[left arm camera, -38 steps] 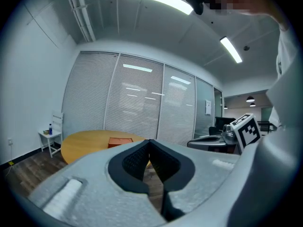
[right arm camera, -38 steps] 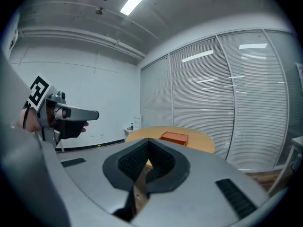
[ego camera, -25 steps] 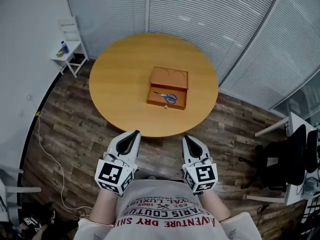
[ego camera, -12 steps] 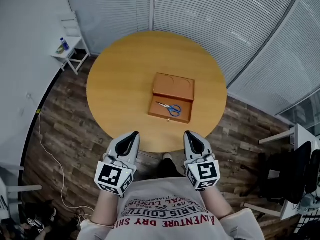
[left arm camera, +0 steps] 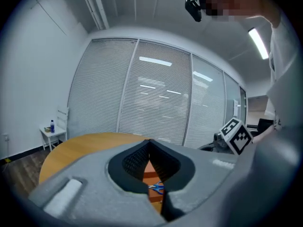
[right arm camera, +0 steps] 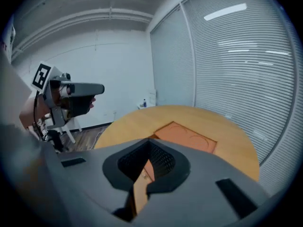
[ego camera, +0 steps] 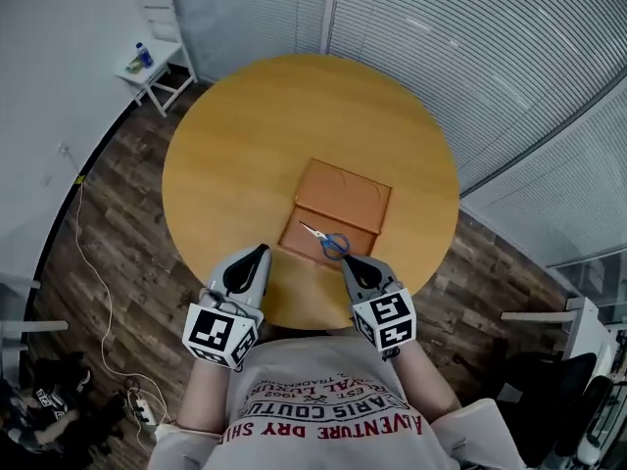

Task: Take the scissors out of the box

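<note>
An open orange-brown wooden box (ego camera: 343, 196) lies near the middle of the round wooden table (ego camera: 235, 155), its lid folded flat toward the far side. Blue-handled scissors (ego camera: 326, 242) lie in the near tray, also seen through the left gripper's jaws as the scissors (left arm camera: 156, 187). My left gripper (ego camera: 260, 251) hovers over the table's near edge, left of the box, jaws together and empty. My right gripper (ego camera: 346, 261) is shut and empty, its tip just in front of the box's near wall, close to the scissors' handles. The right gripper view shows the box lid (right arm camera: 187, 136).
A small white stand (ego camera: 162, 67) with a bottle (ego camera: 144, 55) stands on the wood floor at the far left. Window blinds (ego camera: 470, 57) curve behind the table. A cable (ego camera: 93, 262) runs along the floor on the left. A person's torso fills the bottom of the head view.
Both grippers and the head have moved forward to the table. The grippers now reach over its near edge, the right one arriving at the box's front. Both stayed shut.
</note>
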`<state>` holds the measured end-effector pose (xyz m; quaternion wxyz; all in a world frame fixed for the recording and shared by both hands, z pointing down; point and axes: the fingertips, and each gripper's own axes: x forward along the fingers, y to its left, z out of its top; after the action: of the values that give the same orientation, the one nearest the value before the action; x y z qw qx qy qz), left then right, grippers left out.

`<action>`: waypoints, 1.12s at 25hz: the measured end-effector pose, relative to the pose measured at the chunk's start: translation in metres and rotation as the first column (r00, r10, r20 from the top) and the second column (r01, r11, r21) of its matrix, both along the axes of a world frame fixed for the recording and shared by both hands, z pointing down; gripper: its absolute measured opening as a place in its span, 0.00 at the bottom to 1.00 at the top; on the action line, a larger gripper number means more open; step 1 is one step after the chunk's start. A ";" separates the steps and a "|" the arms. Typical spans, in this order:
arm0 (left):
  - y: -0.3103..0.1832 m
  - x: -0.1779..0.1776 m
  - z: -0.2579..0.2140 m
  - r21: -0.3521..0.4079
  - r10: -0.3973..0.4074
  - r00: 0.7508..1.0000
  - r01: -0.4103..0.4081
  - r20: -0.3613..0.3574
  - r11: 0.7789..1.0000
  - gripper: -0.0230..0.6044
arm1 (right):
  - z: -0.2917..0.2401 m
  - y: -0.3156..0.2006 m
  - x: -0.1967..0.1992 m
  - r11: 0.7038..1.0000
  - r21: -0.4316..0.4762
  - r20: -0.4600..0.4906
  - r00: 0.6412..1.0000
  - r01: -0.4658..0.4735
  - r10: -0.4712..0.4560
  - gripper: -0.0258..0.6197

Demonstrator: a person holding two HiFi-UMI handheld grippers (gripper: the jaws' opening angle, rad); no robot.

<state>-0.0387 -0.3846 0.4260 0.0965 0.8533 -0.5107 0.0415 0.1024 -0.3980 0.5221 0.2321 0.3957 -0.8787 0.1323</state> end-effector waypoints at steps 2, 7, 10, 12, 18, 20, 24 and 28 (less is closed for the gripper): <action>-0.014 0.002 0.010 -0.007 -0.024 1.000 0.024 0.002 1.000 0.05 | 0.025 -0.014 -0.002 0.996 -0.068 -0.058 0.996 0.059 -0.062 0.05; -0.034 0.002 0.031 -0.040 -0.067 0.998 0.066 -0.012 0.997 0.05 | 0.085 -0.040 -0.008 0.966 -0.222 -0.181 0.968 0.131 -0.172 0.12; -0.046 0.000 0.041 -0.064 -0.080 0.997 0.079 -0.012 0.995 0.05 | 0.120 -0.048 -0.007 0.946 -0.285 -0.294 0.925 0.156 -0.241 0.15; -0.052 -0.002 0.048 -0.081 -0.085 0.996 0.083 -0.013 0.993 0.05 | 0.138 -0.052 -0.005 0.933 -0.317 -0.359 0.888 0.173 -0.287 0.18; -0.069 -0.015 0.064 -0.127 -0.104 0.995 0.101 -0.014 0.987 0.05 | 0.167 -0.060 -0.018 0.888 -0.394 -0.432 0.805 0.238 -0.408 0.21; -0.074 -0.017 0.067 -0.139 -0.101 0.995 0.099 -0.011 0.985 0.05 | 0.178 -0.060 -0.017 0.867 -0.432 -0.469 0.758 0.250 -0.452 0.22; -0.084 -0.023 0.076 -0.167 -0.101 0.995 0.101 0.006 0.981 0.05 | 0.194 -0.062 -0.015 0.841 -0.490 -0.516 0.702 0.229 -0.492 0.22; -0.087 -0.024 0.082 -0.189 -0.098 0.995 0.096 0.002 0.977 0.05 | 0.198 -0.063 -0.017 0.833 -0.512 -0.538 0.679 0.208 -0.500 0.22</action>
<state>-0.0631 -0.4716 0.5080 0.1809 0.8145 -0.5451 0.0818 0.0857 -0.4611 0.7201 0.6220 0.1761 -0.7537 0.1184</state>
